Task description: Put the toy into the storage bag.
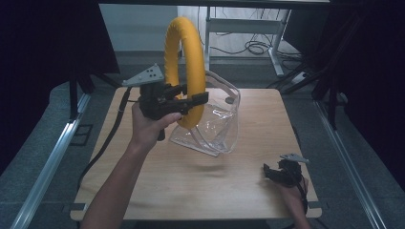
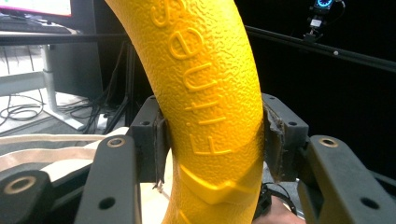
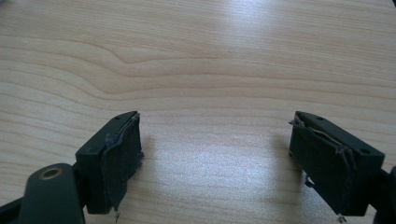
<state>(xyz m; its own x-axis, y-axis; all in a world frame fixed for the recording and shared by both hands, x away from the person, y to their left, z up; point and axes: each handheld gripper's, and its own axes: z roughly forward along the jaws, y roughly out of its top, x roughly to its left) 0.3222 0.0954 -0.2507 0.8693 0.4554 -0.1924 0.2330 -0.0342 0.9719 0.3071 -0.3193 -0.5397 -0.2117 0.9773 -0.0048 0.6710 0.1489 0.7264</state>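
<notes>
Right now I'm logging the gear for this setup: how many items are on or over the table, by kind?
Yellow ring, clamped upright in the left gripper: 1
Clear plastic bag on the table: 1
Handheld grippers, left and right gripper (jaws apart over bare wood): 2
Total: 4

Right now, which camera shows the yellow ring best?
The high view: it shows the whole yellow ring upright, clamped by the left tool above the clear bag. The left gripper view gives a close section with raised lettering; the right gripper view shows bare table.
</notes>
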